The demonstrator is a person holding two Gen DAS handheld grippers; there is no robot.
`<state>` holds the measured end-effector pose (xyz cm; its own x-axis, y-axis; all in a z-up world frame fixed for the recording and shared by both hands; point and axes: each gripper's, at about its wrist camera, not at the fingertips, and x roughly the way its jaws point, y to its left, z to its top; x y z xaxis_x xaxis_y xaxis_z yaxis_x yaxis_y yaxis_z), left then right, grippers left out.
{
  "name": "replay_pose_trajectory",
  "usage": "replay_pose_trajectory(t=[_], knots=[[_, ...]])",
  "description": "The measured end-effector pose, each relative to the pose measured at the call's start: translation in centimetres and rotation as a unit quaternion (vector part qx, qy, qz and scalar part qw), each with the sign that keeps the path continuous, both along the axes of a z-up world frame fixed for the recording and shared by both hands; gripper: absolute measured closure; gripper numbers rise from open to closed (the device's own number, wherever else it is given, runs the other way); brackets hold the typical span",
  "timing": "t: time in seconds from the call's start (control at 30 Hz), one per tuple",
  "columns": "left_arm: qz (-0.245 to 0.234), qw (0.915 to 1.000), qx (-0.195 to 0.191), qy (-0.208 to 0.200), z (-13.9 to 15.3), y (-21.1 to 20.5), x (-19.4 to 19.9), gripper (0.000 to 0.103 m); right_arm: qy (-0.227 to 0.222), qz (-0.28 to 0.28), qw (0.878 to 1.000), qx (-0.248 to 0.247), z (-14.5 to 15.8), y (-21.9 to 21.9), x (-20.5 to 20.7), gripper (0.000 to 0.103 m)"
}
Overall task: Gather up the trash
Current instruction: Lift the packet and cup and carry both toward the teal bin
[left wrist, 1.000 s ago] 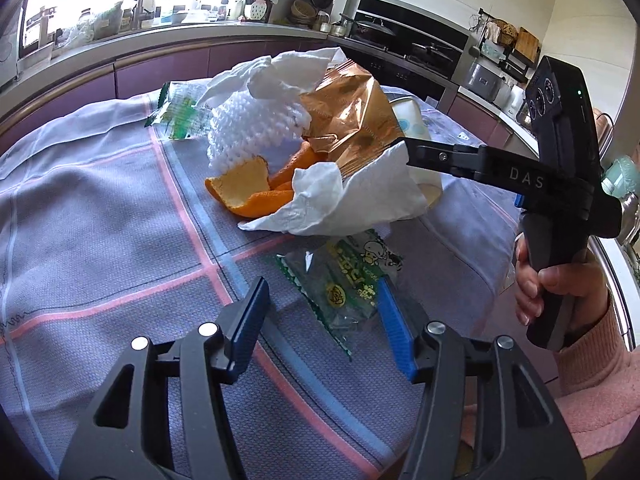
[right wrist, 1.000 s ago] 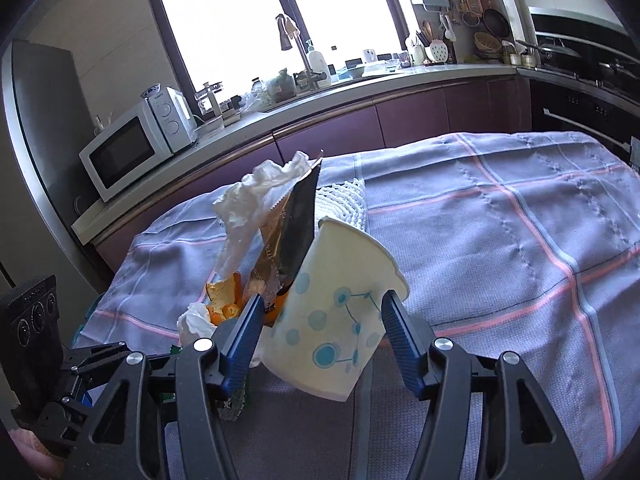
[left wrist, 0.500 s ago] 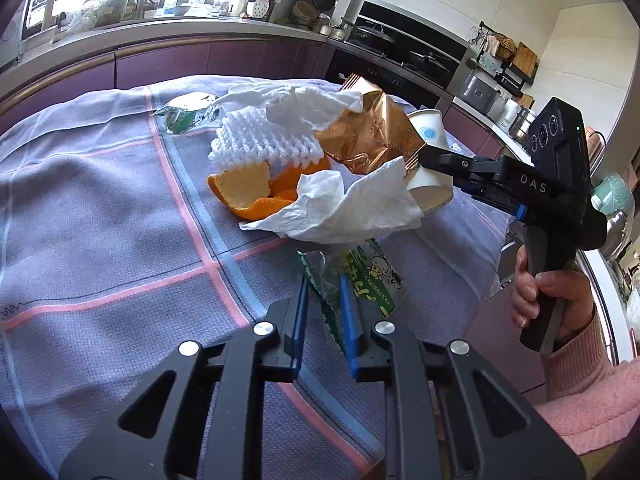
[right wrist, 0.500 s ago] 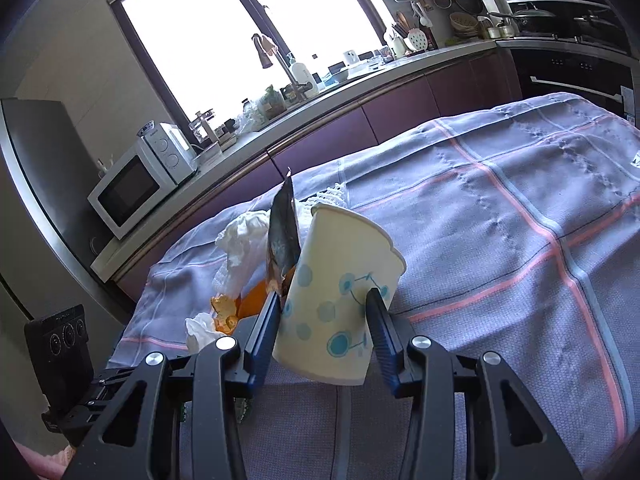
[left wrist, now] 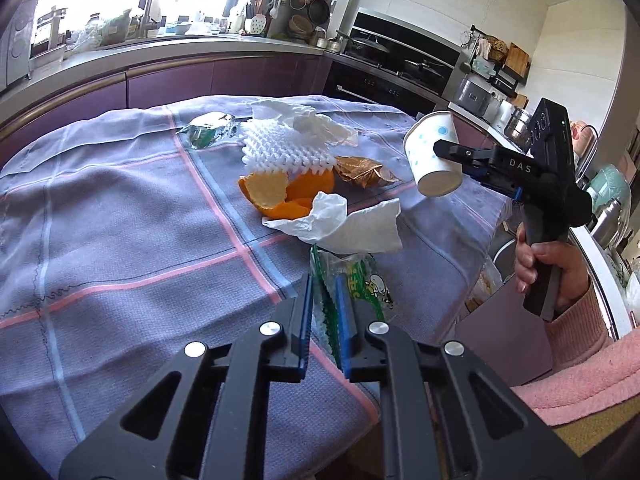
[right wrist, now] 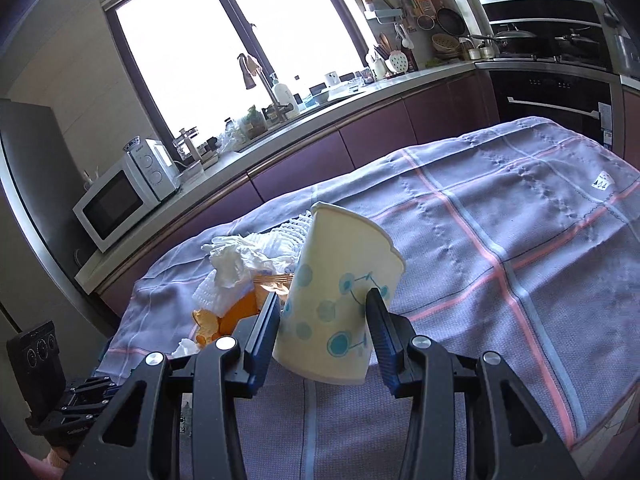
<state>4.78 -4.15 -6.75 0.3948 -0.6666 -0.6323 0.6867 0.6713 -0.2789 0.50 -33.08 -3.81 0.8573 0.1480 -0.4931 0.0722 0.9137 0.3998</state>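
My left gripper (left wrist: pixel 323 284) is closing its jaws on a green snack wrapper (left wrist: pixel 362 280), which the blue pads pinch at the near edge of the table. My right gripper (right wrist: pixel 323 296) is shut on a white paper cup with blue dots (right wrist: pixel 340 280) and holds it tilted in the air above the cloth. From the left wrist view the cup (left wrist: pixel 434 160) hangs to the right of the trash pile. Orange peel (left wrist: pixel 280 196), a white foam net (left wrist: pixel 284 152), a crumpled tissue (left wrist: pixel 352 224) and a gold wrapper (left wrist: pixel 362 172) lie on the table.
A second green wrapper (left wrist: pixel 208 132) lies at the far side of the purple checked tablecloth (left wrist: pixel 120 220). A hand in a pink sleeve (left wrist: pixel 548 264) holds the right gripper beyond the table's right edge. Counter with microwave (right wrist: pixel 120 200) and oven (right wrist: pixel 552 100) stand behind.
Both pairs of jaws came together, the left on the green wrapper, the right on the cup. The cup rose away from the pile and the gold wrapper now lies flat.
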Motion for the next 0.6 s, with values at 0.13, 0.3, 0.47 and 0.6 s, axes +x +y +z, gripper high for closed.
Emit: replay_pose_trajectory(t=[0.13,0.3,0.47,0.6], knots=[[0.017,0.9998,-0.008,-0.009,0.7,1.8,-0.2,0.091,-0.021,0.026,0.999,-0.006,1.3,1.6,-0.2,0.061],[0.038,0.9989,-0.015,-0.022,1.6,4.2,-1.4,0.091,-0.046,0.072,0.996,-0.015,3.1,4.5,0.1,0.061],[0.063,0.9971,-0.02,-0.036,2.6,6.7,-2.3,0.091,-0.058,0.131,0.99,-0.011,3.9,8.2,1.3,0.061],[0.096,0.9941,-0.024,-0.044,3.3,9.4,-2.6,0.091,-0.059,0.184,0.981,-0.006,4.1,12.1,2.7,0.061]])
